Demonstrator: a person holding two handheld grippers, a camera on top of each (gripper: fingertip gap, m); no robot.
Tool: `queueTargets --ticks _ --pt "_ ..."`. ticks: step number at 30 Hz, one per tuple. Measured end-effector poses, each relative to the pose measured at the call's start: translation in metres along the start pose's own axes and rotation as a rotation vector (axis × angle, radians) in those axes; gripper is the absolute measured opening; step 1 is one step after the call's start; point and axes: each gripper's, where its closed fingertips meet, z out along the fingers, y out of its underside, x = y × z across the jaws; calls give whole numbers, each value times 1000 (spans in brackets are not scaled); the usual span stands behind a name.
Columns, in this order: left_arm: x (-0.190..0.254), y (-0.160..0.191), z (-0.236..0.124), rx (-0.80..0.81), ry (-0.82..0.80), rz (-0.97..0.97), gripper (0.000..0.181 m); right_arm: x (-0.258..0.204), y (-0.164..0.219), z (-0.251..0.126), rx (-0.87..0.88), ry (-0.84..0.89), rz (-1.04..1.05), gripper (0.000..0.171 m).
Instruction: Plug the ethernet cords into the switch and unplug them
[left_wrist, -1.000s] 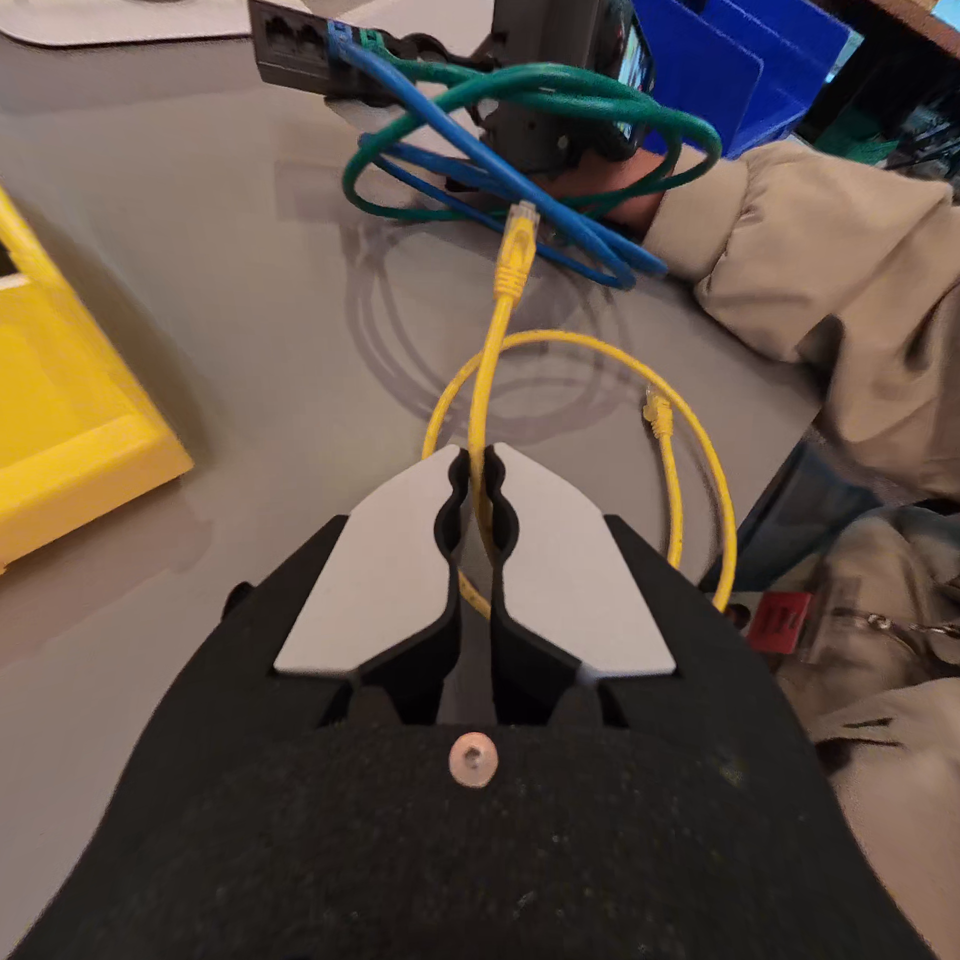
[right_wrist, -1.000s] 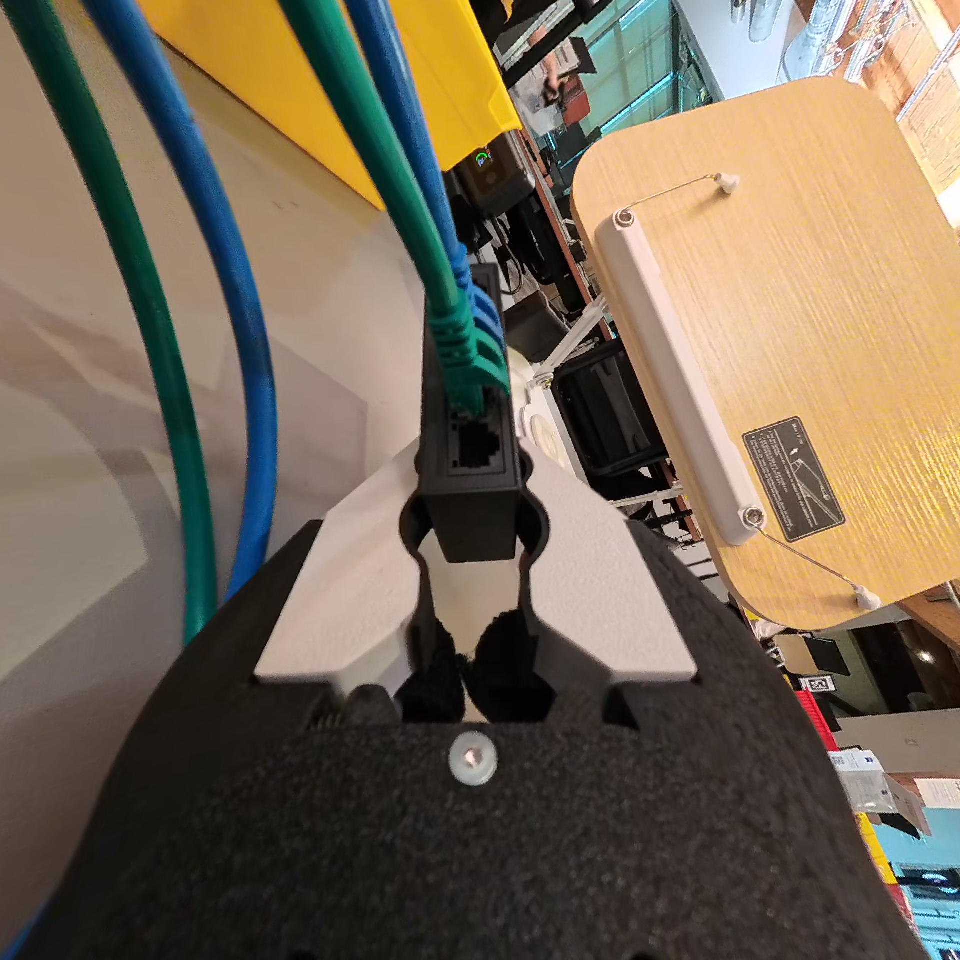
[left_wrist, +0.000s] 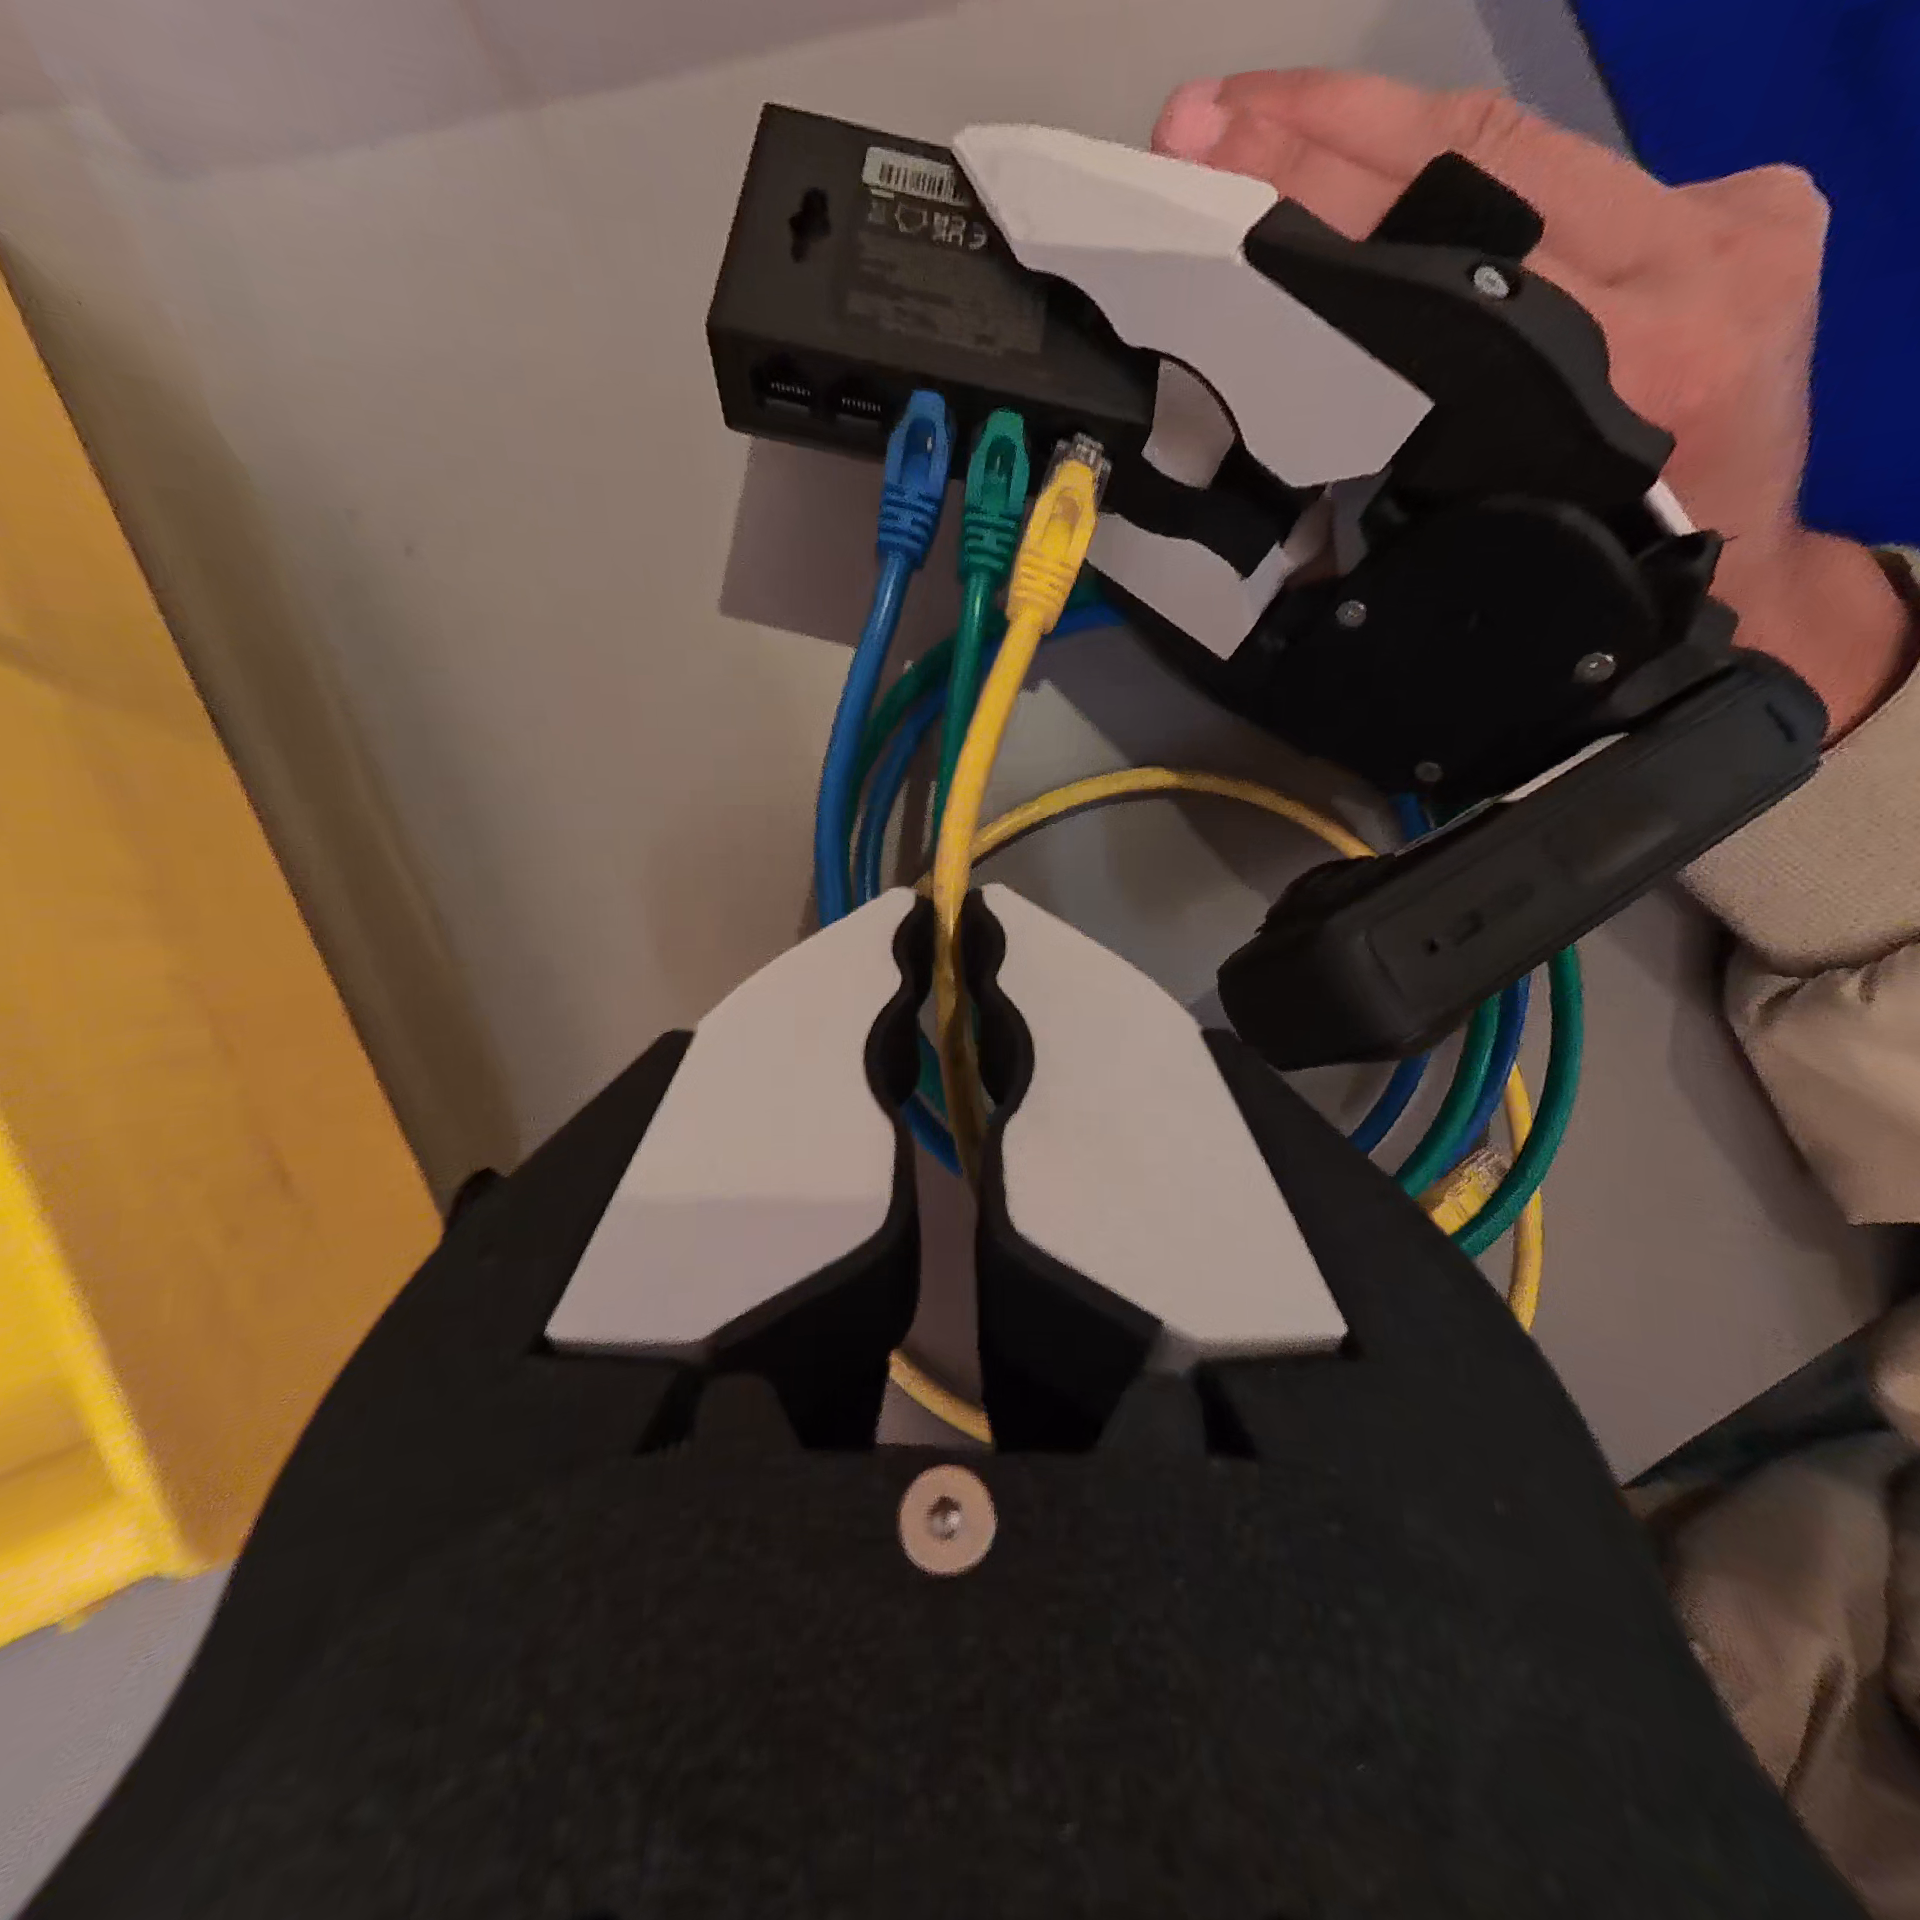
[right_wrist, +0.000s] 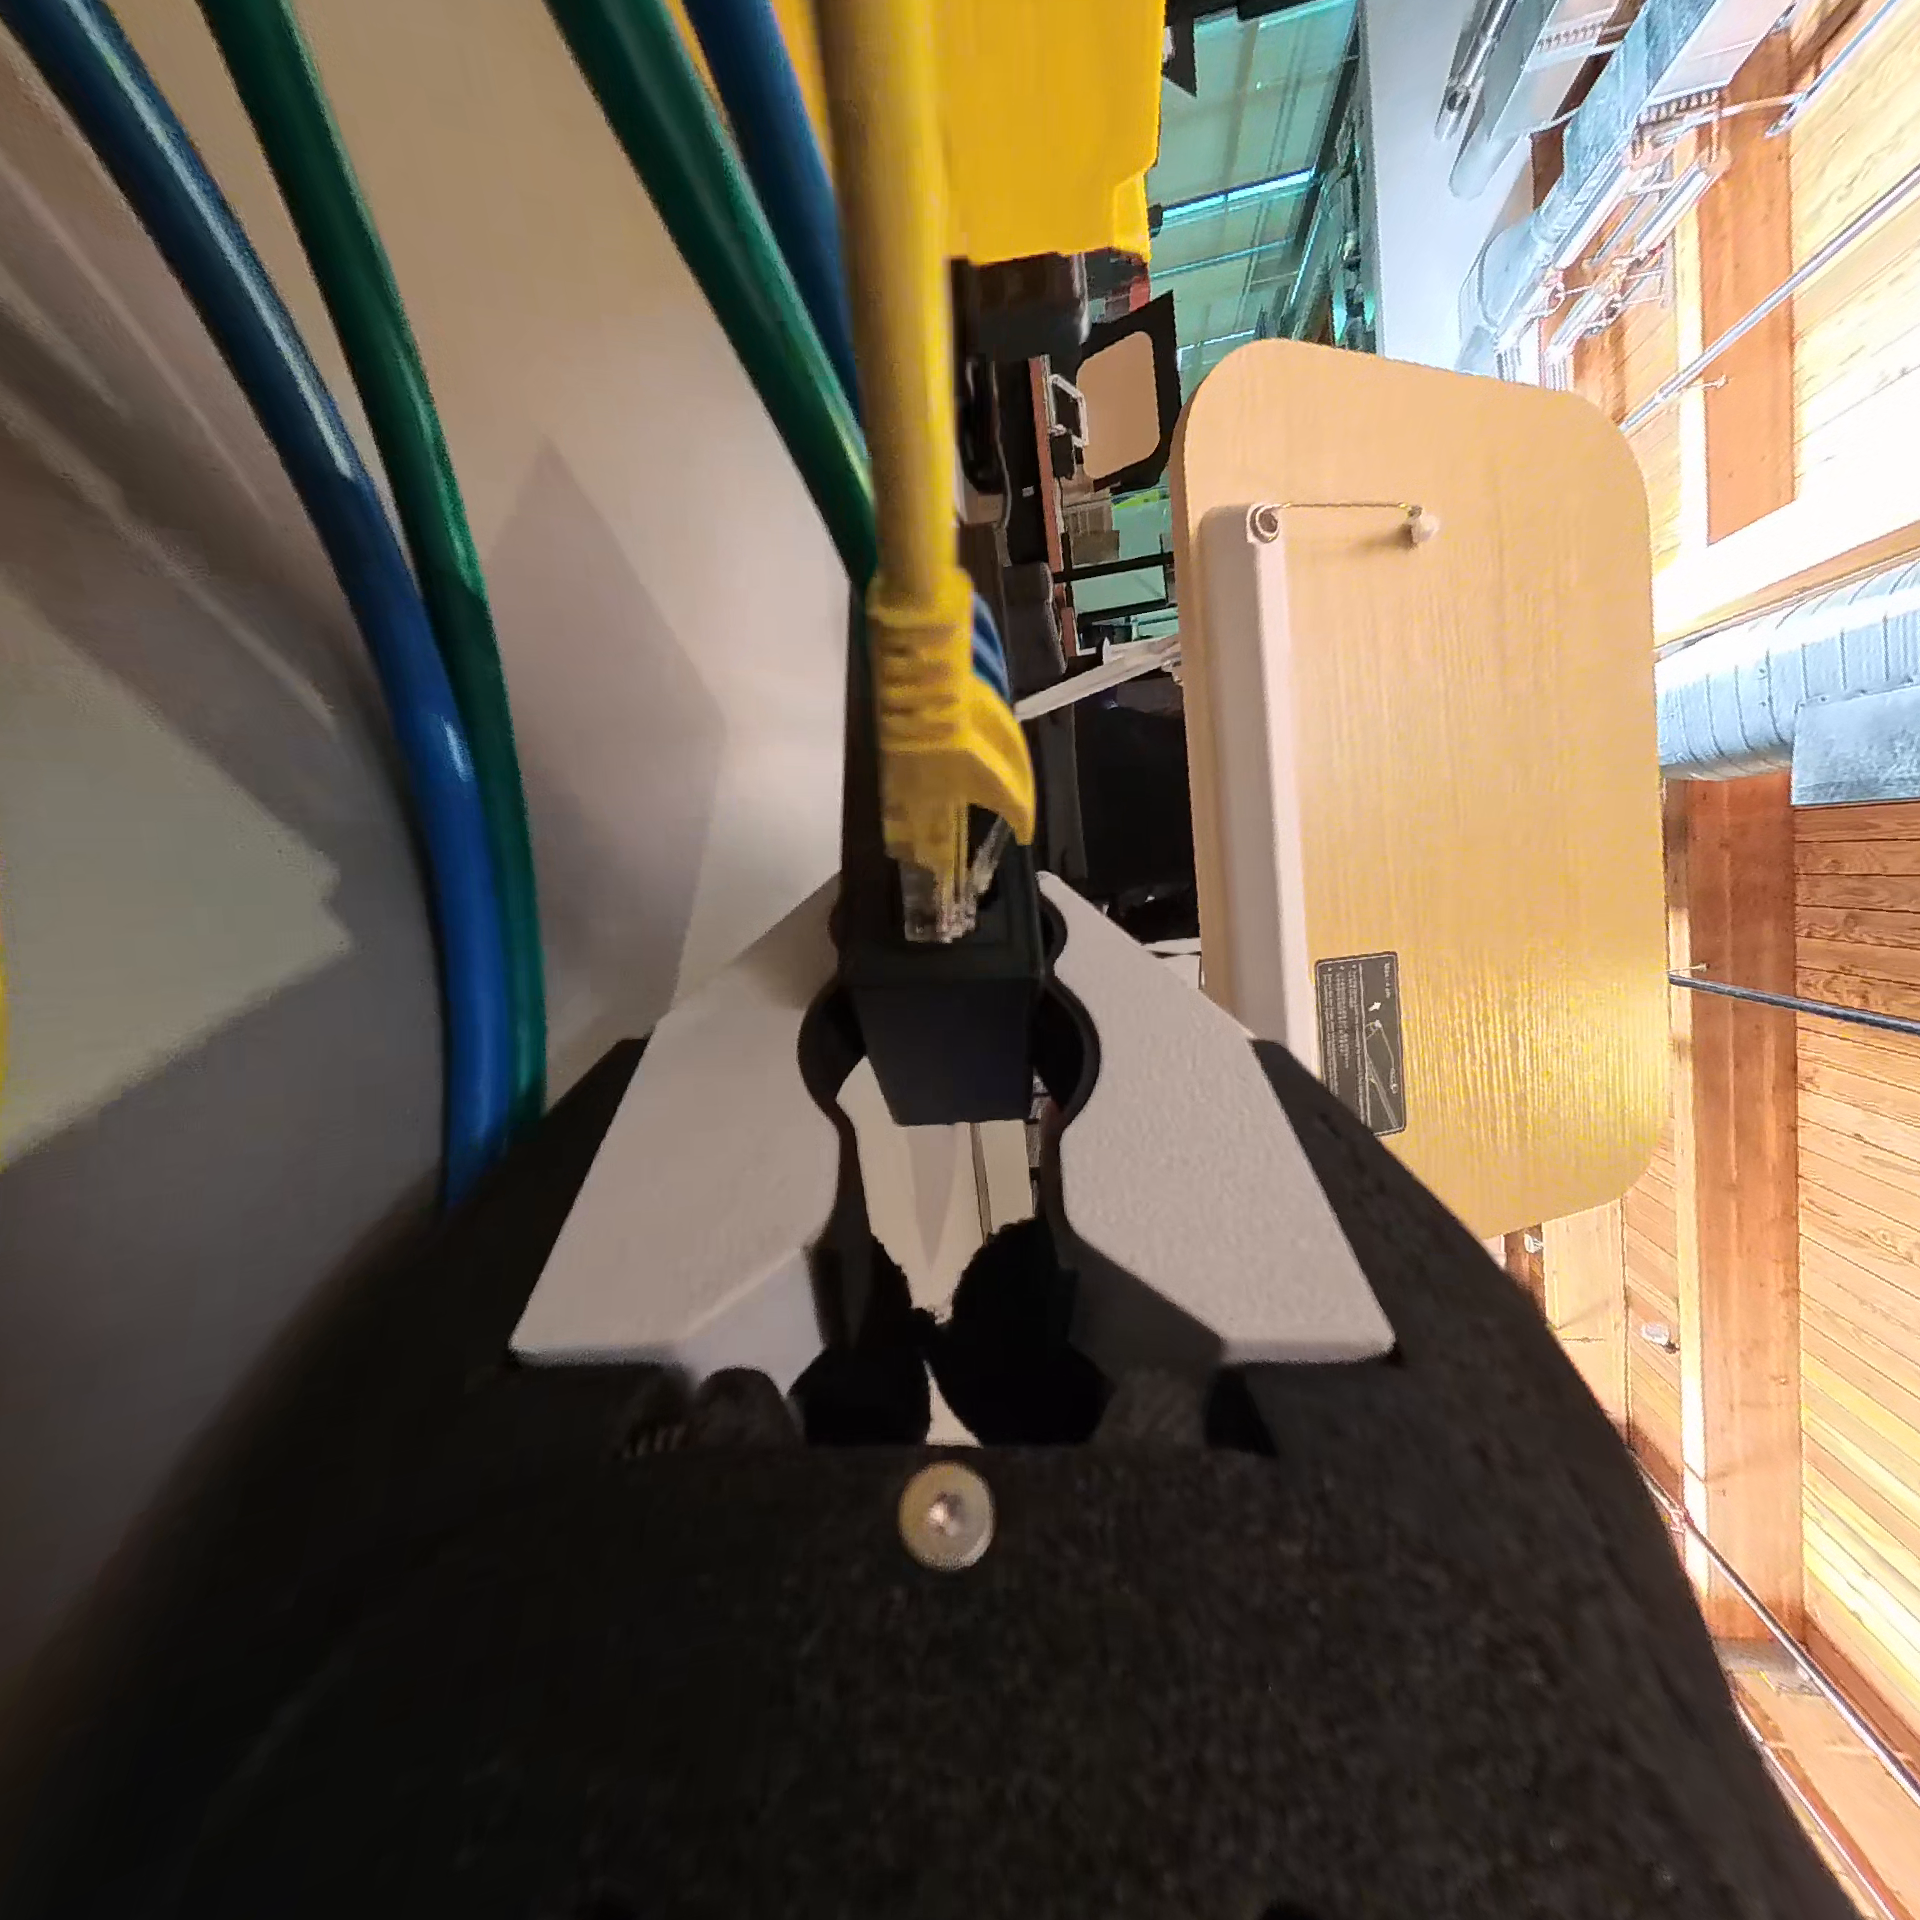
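Note:
My left gripper is shut on the yellow ethernet cord. The cord's yellow plug sits at a port of the black switch, its clear tip still showing. The blue plug and green plug sit in the ports to its left. Two ports at the far left are empty. My right gripper is shut on the end of the switch and holds it tilted above the grey table. In the right wrist view the yellow plug is partly in its port.
A yellow bin stands at the left on the table. Blue, green and yellow cable loops hang and lie under the right gripper. A person's hand and beige sleeve are at the right. A wooden board stands behind.
My left gripper has carried the yellow plug from mid-air above the table up to the switch port beside the green plug. The right gripper has lifted and turned the switch toward me.

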Motion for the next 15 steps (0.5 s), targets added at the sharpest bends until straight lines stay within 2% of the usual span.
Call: queueTargets --ticks 15 --pt "9 -1 8 109 77 -123 5 -4 1 1 -7 -10 -13 27"
